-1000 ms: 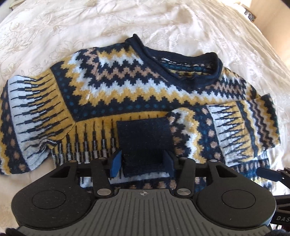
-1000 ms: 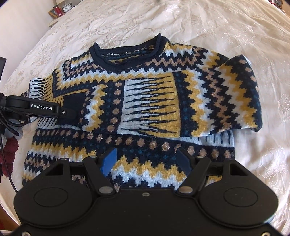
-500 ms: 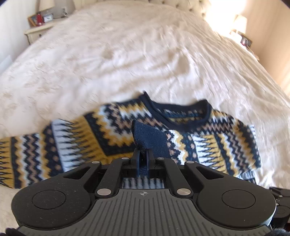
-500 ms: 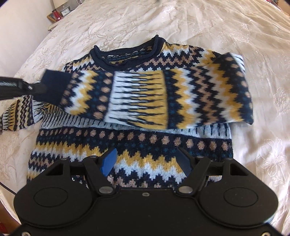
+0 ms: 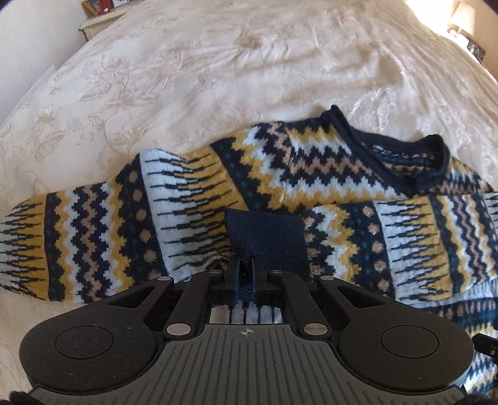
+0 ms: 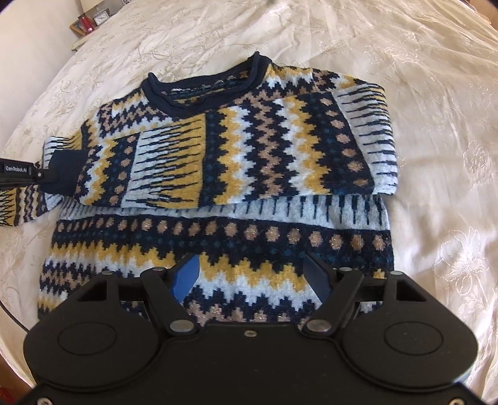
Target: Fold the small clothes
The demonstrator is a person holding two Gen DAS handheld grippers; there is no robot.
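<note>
A small patterned knit sweater (image 6: pixel 218 174) in navy, yellow, white and tan lies flat on a cream bedspread (image 6: pixel 435 93), collar (image 6: pixel 202 90) away from me. One sleeve (image 6: pixel 236 149) is folded across the chest. My left gripper (image 5: pixel 246 264) is shut on that sleeve's navy cuff (image 5: pixel 267 240); it also shows at the left edge of the right wrist view (image 6: pixel 46 173). The other sleeve (image 5: pixel 77 236) lies stretched out to the left. My right gripper (image 6: pixel 252 274) is open and empty over the sweater's hem.
A bedside table (image 6: pixel 90 23) with small items stands at the far left beyond the bed. A lamp (image 5: pixel 460 18) stands at the far right. The bedspread (image 5: pixel 218 78) extends all around the sweater.
My left gripper shut on the navy cuff, lifted it, and drew the folded sleeve further left across the chest, then lowered it. The right gripper stayed open over the hem.
</note>
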